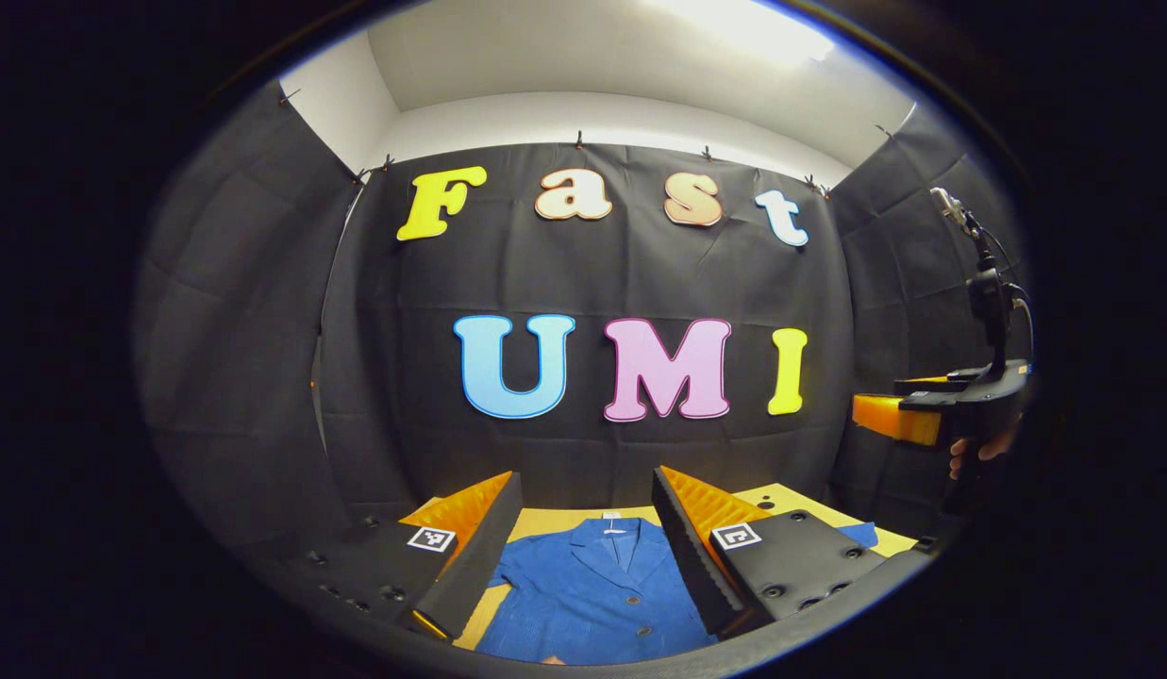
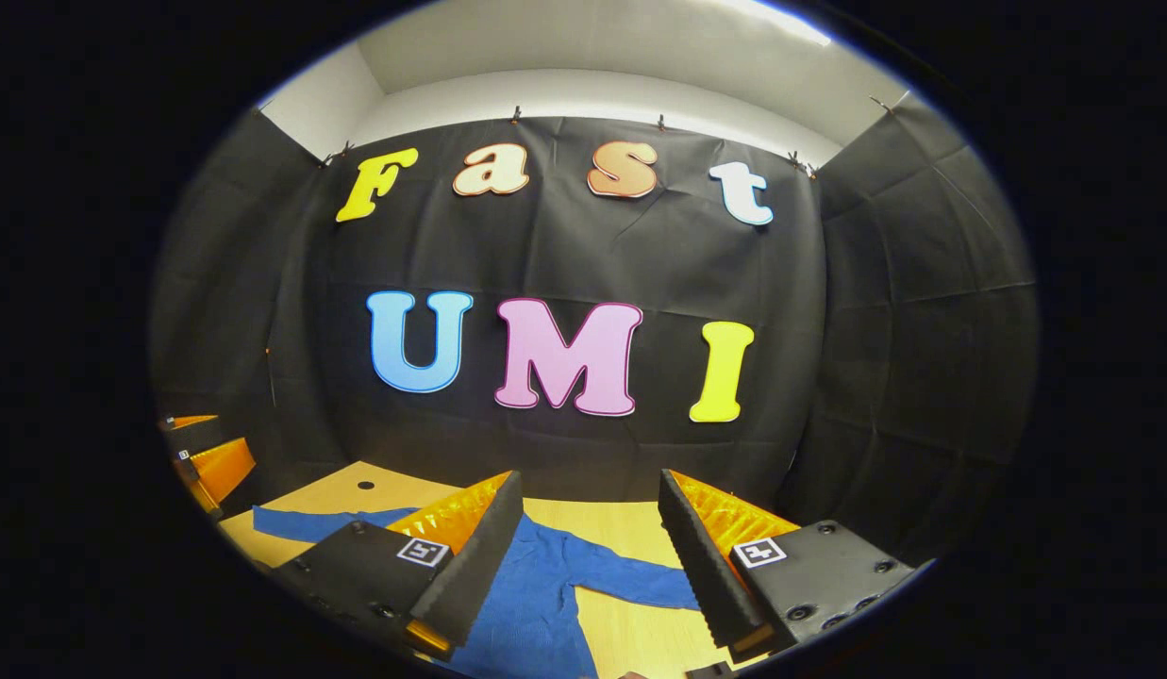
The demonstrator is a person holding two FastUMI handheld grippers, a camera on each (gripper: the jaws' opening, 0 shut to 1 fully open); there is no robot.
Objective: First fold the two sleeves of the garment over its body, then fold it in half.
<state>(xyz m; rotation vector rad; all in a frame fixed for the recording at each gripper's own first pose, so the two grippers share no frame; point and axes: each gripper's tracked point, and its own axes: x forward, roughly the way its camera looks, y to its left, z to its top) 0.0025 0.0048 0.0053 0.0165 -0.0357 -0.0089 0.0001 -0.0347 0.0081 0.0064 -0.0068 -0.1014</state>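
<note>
Both tools hang above the table [image 2: 630, 528] with nothing in them. My left tool [image 1: 583, 556] has its two fingers spread wide apart, and between them I look down on the blue jacket [image 1: 592, 594]: collar away from me, buttons running down the front. My right tool [image 2: 583, 566] is just as wide apart and empty, and it frames the jacket's right side, where one sleeve [image 2: 630, 580] lies stretched out from the body across the bare wood. Past the left finger in the right gripper view, more blue cloth [image 2: 305, 523] reaches out the other way; I take it for the other sleeve, though the finger hides where it joins.

The jacket lies flat and face up with its sleeves spread, so no fold looks made yet. I judge that I am at the very start, holding each tool over its own half of the jacket so that each can take the sleeve on its side. Keeping the fingers spread makes sense: a flat sleeve needs a wide mouth brought down over its edge before I pinch.

In the left gripper view my right tool also appears off beyond the jacket's right side, high above the table, with a hand [image 1: 981, 451] under it.

The cloth looks soft and thin, so a shallow pinch may slip.
</note>
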